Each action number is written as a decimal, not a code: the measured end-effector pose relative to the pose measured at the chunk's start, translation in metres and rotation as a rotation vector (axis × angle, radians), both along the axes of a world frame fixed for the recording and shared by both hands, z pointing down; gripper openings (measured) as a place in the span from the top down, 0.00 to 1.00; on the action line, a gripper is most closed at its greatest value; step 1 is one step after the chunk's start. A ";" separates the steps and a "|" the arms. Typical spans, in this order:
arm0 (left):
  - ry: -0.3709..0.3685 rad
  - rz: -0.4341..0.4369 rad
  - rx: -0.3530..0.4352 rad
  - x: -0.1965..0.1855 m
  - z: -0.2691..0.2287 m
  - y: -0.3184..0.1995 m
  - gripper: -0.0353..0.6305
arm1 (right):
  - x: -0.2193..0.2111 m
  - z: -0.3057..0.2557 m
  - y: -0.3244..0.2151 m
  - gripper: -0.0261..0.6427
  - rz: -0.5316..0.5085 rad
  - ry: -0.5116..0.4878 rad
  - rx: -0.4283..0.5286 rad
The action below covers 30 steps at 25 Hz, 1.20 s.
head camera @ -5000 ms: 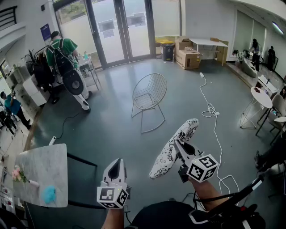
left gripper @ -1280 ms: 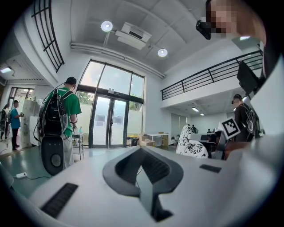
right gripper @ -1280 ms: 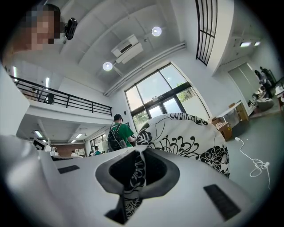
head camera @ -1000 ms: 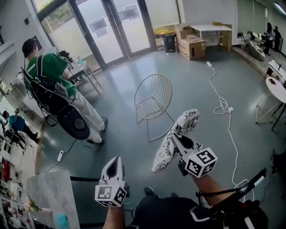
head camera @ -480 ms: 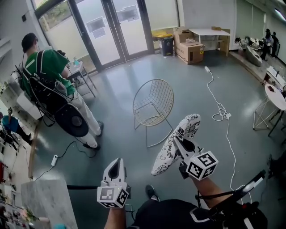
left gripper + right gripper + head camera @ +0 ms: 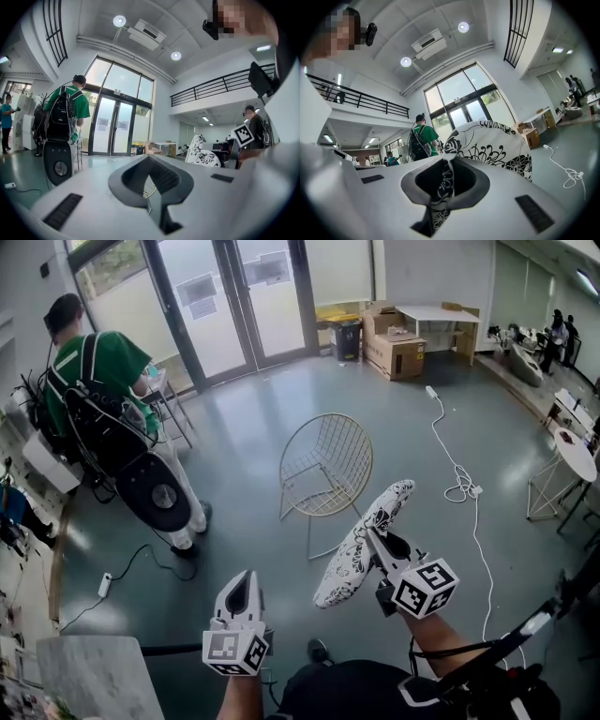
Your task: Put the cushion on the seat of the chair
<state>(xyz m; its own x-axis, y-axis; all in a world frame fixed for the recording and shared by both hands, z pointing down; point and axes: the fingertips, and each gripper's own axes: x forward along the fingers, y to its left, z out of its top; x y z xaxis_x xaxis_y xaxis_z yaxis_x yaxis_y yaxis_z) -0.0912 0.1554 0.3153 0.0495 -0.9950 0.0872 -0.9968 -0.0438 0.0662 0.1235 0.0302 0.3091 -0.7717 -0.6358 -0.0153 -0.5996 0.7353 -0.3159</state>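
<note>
In the head view your right tool is clamped on the patterned cushion, held in the air just short of the wire chair; your left tool sits further back from the chair. The left gripper view shows its jaws together, empty. The right gripper view shows only a thin fold pinched: the cushion looks light, soft and floppy, so bite deeper into its rim.
</note>
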 end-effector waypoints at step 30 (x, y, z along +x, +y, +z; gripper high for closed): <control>0.034 0.035 0.012 -0.133 0.024 -0.067 0.94 | -0.125 0.016 -0.079 0.91 0.052 0.047 -0.019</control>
<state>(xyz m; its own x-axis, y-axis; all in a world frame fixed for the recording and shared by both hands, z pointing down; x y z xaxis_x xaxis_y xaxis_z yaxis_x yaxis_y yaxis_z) -0.2241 0.0884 0.3394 0.0868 -0.9936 0.0726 -0.9919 -0.0794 0.0996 -0.0012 -0.0490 0.3247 -0.7374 -0.6747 0.0325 -0.6511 0.6970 -0.3004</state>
